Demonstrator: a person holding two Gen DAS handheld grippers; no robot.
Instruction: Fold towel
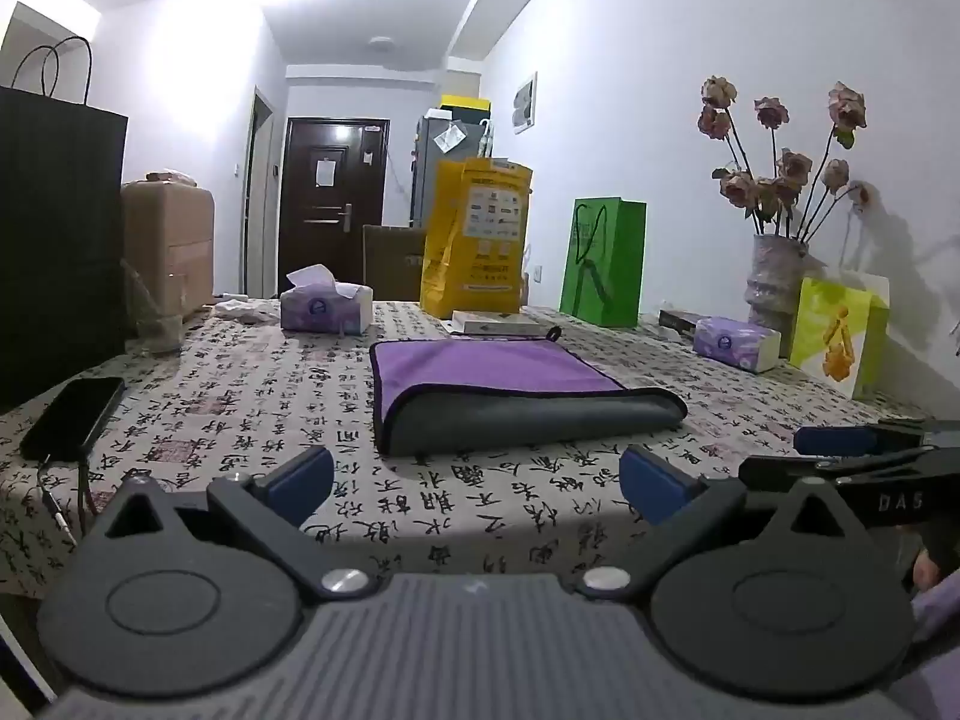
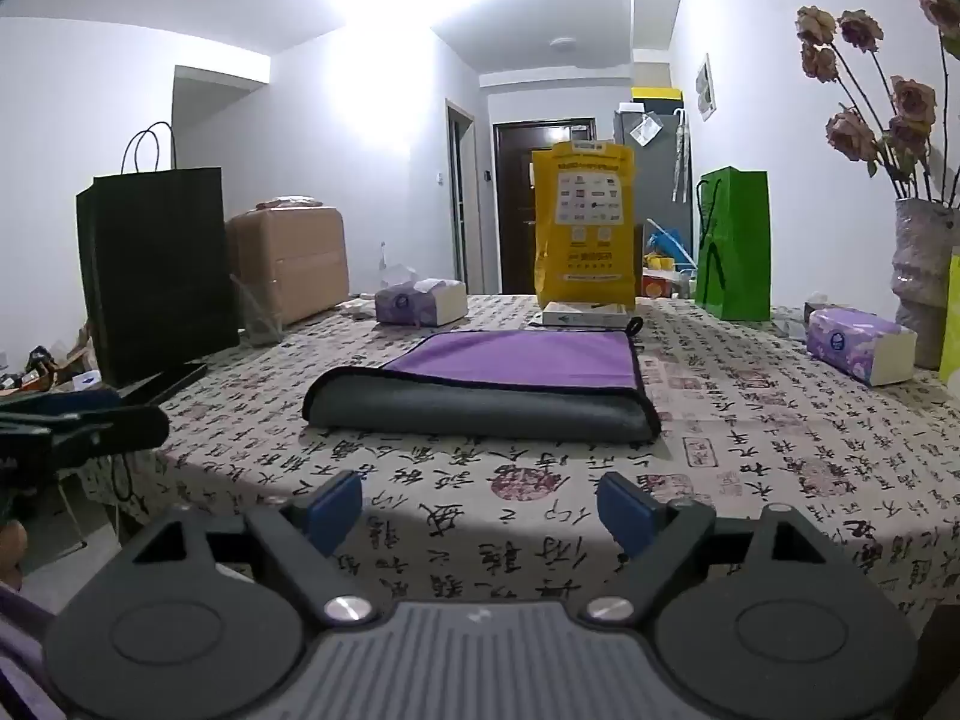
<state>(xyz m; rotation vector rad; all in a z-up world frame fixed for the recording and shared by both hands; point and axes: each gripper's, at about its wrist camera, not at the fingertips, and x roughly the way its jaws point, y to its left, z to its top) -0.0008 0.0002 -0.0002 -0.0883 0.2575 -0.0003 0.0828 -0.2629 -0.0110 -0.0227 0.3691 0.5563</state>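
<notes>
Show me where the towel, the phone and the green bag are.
towel (image 1: 480, 369): left wrist view, purple top face.
phone (image 1: 75, 417): left wrist view, dark screen.
green bag (image 2: 735, 246): right wrist view, front panel.

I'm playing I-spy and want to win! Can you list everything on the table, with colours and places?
towel: 1, purple and grey, folded, table middle
tissue packs: 2, purple, far left and right
paper bags: 4; black left, yellow back, green back right, lime right
phone: 1, black, left edge
vase of dried roses: 1, right
tablecloth: 1, calligraphy print
left hand-held gripper: open, empty
right hand-held gripper: open, empty
</notes>
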